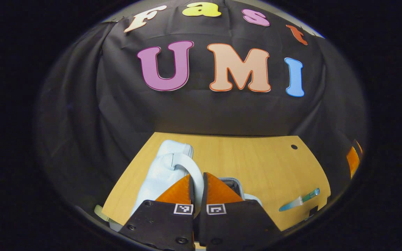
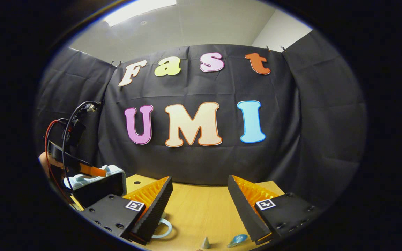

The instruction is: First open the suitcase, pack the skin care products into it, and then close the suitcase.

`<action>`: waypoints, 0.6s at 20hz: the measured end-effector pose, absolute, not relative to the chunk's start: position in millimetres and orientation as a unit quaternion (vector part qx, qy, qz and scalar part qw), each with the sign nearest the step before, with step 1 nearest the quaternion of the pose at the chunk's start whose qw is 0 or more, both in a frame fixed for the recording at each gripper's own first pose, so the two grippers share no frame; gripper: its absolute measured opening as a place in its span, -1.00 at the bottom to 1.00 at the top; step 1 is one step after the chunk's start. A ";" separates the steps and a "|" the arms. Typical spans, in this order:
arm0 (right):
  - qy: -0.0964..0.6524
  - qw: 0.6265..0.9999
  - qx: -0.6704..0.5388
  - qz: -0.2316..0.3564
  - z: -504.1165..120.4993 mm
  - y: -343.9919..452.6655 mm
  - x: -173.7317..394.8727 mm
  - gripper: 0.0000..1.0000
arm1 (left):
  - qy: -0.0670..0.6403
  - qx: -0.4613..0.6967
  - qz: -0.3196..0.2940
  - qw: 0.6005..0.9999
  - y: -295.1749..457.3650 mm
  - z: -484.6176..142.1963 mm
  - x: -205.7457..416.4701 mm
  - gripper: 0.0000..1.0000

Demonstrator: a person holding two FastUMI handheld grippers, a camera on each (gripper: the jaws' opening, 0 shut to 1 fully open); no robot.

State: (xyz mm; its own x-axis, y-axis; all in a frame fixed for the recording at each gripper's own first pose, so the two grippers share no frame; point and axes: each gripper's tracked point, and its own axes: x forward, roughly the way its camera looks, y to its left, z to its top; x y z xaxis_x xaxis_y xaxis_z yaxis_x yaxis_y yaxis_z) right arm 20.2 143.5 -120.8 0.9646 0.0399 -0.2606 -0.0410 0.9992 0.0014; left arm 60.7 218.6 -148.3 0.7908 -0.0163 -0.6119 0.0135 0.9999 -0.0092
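Suitcase [image 1: 159, 174], a small pale blue hard-shell one, sits on the light wooden counter [image 1: 257, 157] toward its left side in the left gripper view. The left gripper [image 1: 198, 184] has its fingers pinched narrow on the case's curved pale handle [image 1: 190, 167], so it's gripping that. Off to the right on the same counter lies a slim teal and clear skin care tube [image 1: 299, 200], well apart from the case.

In the right gripper view, the right gripper [image 2: 199, 205] is spread wide with nothing between its fingers, hanging over the counter [image 2: 194, 212]. The left gripper [image 2: 94, 170] shows up farther off at the left, with a hand behind it, sitting on top of the suitcase [image 2: 96, 184], whose lid looks lifted. Near the bottom edge are a small grey cone-shaped cap [image 2: 206, 243], a blue droplet-shaped item [image 2: 237, 239] and a pale ring [image 2: 164, 228] by the near finger; too small to say what those are.
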 end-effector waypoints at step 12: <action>0.135 0.991 -0.014 0.020 -136.8 215.0 29.3 0.99 | 0.304 0.030 0.059 0.950 362.1 -154.2 68.6 -1.00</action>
State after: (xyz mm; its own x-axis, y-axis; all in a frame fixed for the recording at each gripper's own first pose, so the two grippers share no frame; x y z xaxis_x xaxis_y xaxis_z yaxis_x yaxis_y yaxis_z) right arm 29.3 215.0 -136.8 0.9627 0.0362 -0.2683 -0.0437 0.9988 -0.0222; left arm 68.6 362.1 -154.2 0.8082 0.1312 -0.5741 -0.0943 0.9911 0.0937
